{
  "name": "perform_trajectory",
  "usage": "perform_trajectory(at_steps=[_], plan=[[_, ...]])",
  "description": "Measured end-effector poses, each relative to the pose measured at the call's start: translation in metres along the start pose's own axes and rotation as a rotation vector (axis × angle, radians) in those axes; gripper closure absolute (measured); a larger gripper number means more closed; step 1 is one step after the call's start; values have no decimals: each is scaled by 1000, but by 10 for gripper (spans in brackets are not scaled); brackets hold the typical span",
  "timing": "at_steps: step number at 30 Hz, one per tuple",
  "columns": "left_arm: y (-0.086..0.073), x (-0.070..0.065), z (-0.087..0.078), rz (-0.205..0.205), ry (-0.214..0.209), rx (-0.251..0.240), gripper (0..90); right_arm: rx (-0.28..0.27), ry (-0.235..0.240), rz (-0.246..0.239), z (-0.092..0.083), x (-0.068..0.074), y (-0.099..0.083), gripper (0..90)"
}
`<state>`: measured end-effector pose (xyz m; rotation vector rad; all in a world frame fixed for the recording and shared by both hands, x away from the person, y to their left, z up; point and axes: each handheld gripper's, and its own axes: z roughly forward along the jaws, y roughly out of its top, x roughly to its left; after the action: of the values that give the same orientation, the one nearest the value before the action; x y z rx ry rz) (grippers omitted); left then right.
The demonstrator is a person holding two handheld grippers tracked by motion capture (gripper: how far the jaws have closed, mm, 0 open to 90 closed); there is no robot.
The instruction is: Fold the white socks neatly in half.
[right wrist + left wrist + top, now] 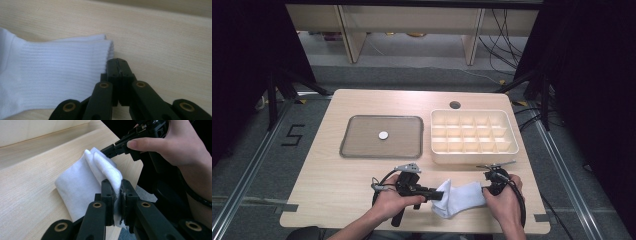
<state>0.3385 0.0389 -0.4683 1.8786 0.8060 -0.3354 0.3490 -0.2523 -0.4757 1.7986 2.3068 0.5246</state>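
Left gripper (117,192) pinches the sock (459,197); right gripper (119,65) is closed beside its cuff, gripping nothing visible. Keep the left pinch firm and the sock flat on the counter (342,185).

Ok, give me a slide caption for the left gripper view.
Left gripper pinching a folded white sock on the wooden table.

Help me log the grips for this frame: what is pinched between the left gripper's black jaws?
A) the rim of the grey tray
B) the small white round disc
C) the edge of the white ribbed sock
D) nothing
C: the left gripper view shows the left gripper with its jaws closed on a fold of the white ribbed sock.
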Motion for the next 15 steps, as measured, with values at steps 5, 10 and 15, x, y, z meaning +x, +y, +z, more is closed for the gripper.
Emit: perform_trajectory(at_steps=[5, 10, 15], plan=[[0, -1, 2, -1, -7, -4, 824, 4, -8, 5, -1, 3, 0, 895], [0, -1, 3, -1, -7, -8, 824, 11, -18, 20, -1, 7, 0, 895], [0, -2, 5, 0, -6, -3, 823, 53, -34, 83, -4, 14, 0, 892]])
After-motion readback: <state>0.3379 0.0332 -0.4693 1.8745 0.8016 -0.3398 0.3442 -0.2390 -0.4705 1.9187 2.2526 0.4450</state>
